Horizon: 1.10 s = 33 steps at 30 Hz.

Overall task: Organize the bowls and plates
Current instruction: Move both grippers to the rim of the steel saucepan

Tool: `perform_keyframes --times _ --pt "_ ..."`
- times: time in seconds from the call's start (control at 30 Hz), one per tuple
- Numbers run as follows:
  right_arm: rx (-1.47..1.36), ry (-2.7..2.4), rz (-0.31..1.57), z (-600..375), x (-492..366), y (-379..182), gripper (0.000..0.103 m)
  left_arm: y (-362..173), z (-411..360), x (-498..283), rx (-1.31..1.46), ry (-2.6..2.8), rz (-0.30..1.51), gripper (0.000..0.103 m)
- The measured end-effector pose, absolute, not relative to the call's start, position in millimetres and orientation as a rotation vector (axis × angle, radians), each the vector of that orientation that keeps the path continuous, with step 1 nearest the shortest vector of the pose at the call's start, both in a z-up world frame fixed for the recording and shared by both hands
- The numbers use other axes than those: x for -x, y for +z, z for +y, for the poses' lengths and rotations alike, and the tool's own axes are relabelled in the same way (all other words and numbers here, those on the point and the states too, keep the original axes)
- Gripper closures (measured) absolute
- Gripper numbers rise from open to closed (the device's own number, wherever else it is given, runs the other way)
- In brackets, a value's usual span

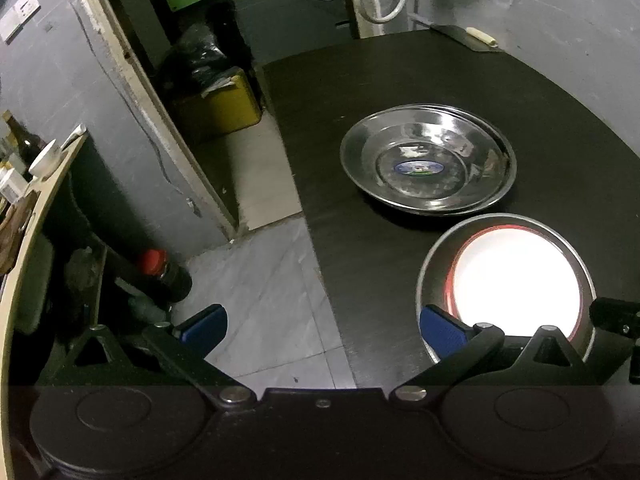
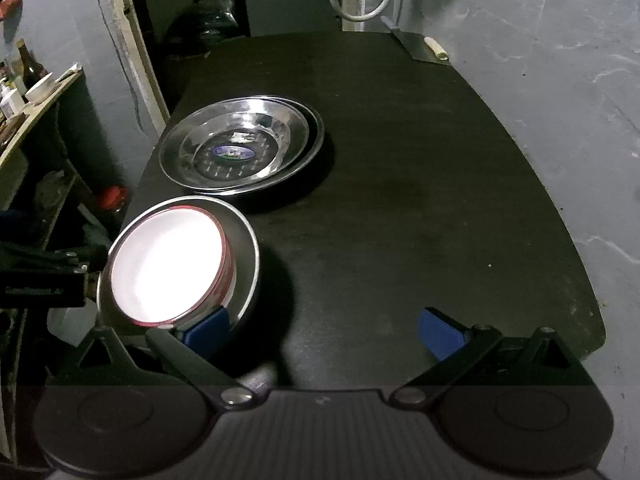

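Two stacked steel plates (image 1: 428, 164) (image 2: 240, 146) sit on the black table (image 1: 340, 260) (image 2: 400, 200). Nearer, a white bowl with a red rim (image 1: 516, 276) (image 2: 168, 268) sits inside a steel bowl (image 1: 430, 264) (image 2: 246, 256) at the table's left edge. My left gripper (image 1: 322, 326) is open, over the table's left edge, its right pad (image 1: 442, 330) by the steel bowl's rim. My right gripper (image 2: 322, 330) is open over the table, its left pad (image 2: 206, 332) by the steel bowl.
A cleaver (image 1: 466, 38) (image 2: 420, 46) lies at the table's far end by the grey wall. Left of the table is a tiled floor (image 1: 260, 300), a yellow box (image 1: 224, 108), a red-capped bottle (image 1: 160, 272) and a cluttered shelf (image 1: 36, 184).
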State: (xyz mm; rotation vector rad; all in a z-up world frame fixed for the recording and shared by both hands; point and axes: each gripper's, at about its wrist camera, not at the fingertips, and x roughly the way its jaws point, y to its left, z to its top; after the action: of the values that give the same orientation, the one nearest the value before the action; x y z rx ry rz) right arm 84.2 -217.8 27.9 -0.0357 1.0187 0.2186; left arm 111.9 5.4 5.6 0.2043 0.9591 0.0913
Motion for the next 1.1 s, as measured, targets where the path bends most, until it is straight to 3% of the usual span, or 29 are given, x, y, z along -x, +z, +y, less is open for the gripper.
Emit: perform_keyframes --times 1.1 --pt "-0.010 0.247 1.027 -222 -94 23 0.000 -9 3 -122 -0.173 0.072 1.027 0.001"
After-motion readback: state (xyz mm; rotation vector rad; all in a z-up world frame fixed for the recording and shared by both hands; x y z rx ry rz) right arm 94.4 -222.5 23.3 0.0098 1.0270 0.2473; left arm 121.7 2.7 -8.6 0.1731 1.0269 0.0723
